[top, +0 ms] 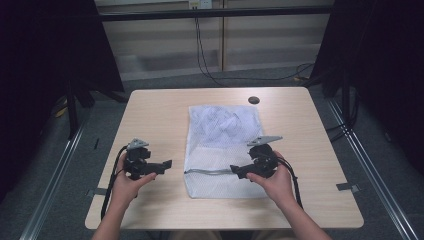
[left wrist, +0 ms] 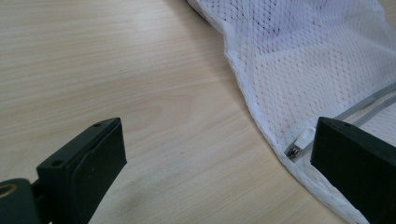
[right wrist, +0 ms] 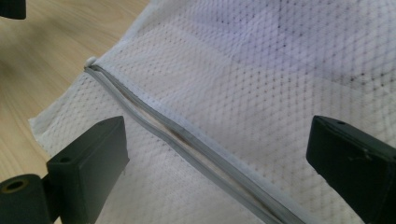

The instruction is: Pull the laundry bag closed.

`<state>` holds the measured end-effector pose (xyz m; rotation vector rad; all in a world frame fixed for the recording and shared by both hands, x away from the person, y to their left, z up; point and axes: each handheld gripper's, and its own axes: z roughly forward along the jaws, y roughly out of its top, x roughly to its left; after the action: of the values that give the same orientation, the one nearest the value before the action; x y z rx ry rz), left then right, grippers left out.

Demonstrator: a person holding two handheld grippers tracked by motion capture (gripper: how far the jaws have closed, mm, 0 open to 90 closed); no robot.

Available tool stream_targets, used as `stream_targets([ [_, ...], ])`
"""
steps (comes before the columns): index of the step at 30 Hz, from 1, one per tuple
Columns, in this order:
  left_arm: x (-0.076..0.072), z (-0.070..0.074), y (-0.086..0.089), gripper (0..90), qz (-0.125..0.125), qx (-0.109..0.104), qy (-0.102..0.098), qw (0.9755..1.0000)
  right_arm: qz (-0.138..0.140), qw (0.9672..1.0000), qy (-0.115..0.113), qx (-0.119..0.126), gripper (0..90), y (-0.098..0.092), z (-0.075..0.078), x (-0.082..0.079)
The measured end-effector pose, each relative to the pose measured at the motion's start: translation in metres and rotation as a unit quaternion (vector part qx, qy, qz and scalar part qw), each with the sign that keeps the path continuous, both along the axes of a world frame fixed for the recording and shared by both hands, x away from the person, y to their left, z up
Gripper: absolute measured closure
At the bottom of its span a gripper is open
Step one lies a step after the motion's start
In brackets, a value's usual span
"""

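1. A white mesh laundry bag [top: 224,150] lies flat in the middle of the table [top: 150,105], its zipper [top: 207,171] running across the end nearest the person.
2. The left gripper [top: 167,164] hovers just left of the bag, jaws wide apart and holding nothing. In the left gripper view the zipper pull [left wrist: 303,140] sits at the bag's left edge, just inside the right-hand jaw.
3. The right gripper [top: 235,171] hangs over the zipper near its right end, jaws also apart and empty; the right gripper view shows the zipper [right wrist: 187,142] passing between them.
4. The step in hand looks like opening the zipper. To do it well, the left gripper should close squarely on the small pull, not the mesh beside it, while the right pins the bag close to the zipper so the fabric stays taut.
5. Something pale blue fills the far half of the bag [top: 225,122]; the mesh blurs what it is.
6. Whether the zipper is fully shut is hard to tell.
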<state>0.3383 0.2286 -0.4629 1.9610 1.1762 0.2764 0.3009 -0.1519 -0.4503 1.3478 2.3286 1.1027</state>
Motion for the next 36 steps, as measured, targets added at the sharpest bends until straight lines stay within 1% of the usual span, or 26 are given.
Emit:
stream_targets([
  [2,0.000,0.000,0.001,2.9,0.002,0.000,0.001,1.0000,0.004,1.0000,0.001,0.003,5.1,0.007,0.000,0.002],
  [5,-0.001,0.001,0.003,2.9,0.006,-0.002,-0.001,1.0000,0.009,1.0000,0.002,-0.002,5.3,0.014,-0.001,0.004],
  [6,-0.001,0.001,0.003,2.9,0.006,-0.002,-0.001,1.0000,0.009,1.0000,0.002,-0.002,5.3,0.014,-0.001,0.004],
  [7,-0.001,0.002,0.004,2.9,0.001,-0.001,0.001,1.0000,0.012,0.9999,0.004,-0.001,5.3,0.018,-0.001,0.005],
  [8,-0.002,0.002,0.004,2.9,0.003,-0.005,0.002,1.0000,0.012,0.9999,0.004,-0.001,5.3,0.018,-0.001,0.005],
  [10,-0.003,0.002,0.005,2.9,0.000,-0.001,0.002,1.0000,0.018,0.9998,0.008,0.002,5.7,0.024,-0.002,0.007],
  [11,-0.003,0.002,0.004,3.0,0.003,-0.005,0.002,1.0000,0.018,0.9998,0.007,-0.001,5.7,0.026,-0.002,0.007],
  [14,-0.004,0.001,0.005,3.0,-0.002,-0.001,0.004,1.0000,0.020,0.9998,0.009,0.006,6.4,0.030,-0.002,0.009],
  [15,-0.005,0.002,0.005,3.0,-0.003,0.001,0.004,1.0000,0.022,0.9997,0.007,0.004,7.0,0.032,-0.003,0.010],
  [16,-0.005,0.002,0.005,3.0,-0.003,0.001,0.004,1.0000,0.022,0.9997,0.008,0.010,7.6,0.033,-0.003,0.010],
  [17,-0.006,0.002,0.006,3.0,-0.003,0.000,0.003,1.0000,0.022,0.9997,0.008,0.010,7.6,0.033,-0.003,0.010],
  [18,-0.006,0.002,0.006,3.0,0.002,-0.006,0.002,1.0000,0.022,0.9997,0.009,0.010,8.2,0.035,-0.003,0.010],
  [21,-0.006,0.003,0.008,3.1,-0.001,-0.002,0.003,1.0000,0.027,0.9994,0.011,0.018,9.5,0.040,-0.003,0.012],
  [22,-0.007,0.003,0.008,3.1,-0.001,-0.002,0.003,1.0000,0.024,0.9994,0.014,0.019,9.8,0.042,-0.003,0.013],
  [23,-0.007,0.002,0.008,3.1,0.001,-0.005,0.004,1.0000,0.027,0.9992,0.013,0.027,10.9,0.046,-0.003,0.014],
  [27,-0.008,0.003,0.009,3.2,0.003,-0.004,0.003,1.0000,0.031,0.9989,0.016,0.033,12.0,0.053,-0.004,0.016],
  [29,-0.008,0.004,0.010,3.2,0.005,-0.010,0.004,0.9999,0.031,0.9986,0.021,0.036,13.0,0.057,-0.004,0.017],
  [30,-0.008,0.004,0.010,3.2,0.005,-0.010,0.004,0.9999,0.033,0.9985,0.022,0.036,13.7,0.059,-0.005,0.017],
  [31,-0.007,0.004,0.010,3.2,-0.002,-0.007,0.005,1.0000,0.037,0.9984,0.021,0.039,14.7,0.061,-0.005,0.017],
  [33,-0.007,0.004,0.010,3.2,-0.001,-0.005,0.005,1.0000,0.041,0.9981,0.023,0.040,15.6,0.065,-0.005,0.017],
  [35,-0.007,0.003,0.009,3.2,0.001,-0.012,0.007,0.9999,0.043,0.9979,0.026,0.041,17.4,0.068,-0.006,0.017],
  [36,-0.007,0.003,0.009,3.2,0.001,-0.012,0.007,0.9999,0.043,0.9979,0.026,0.041,17.4,0.068,-0.006,0.017],
])
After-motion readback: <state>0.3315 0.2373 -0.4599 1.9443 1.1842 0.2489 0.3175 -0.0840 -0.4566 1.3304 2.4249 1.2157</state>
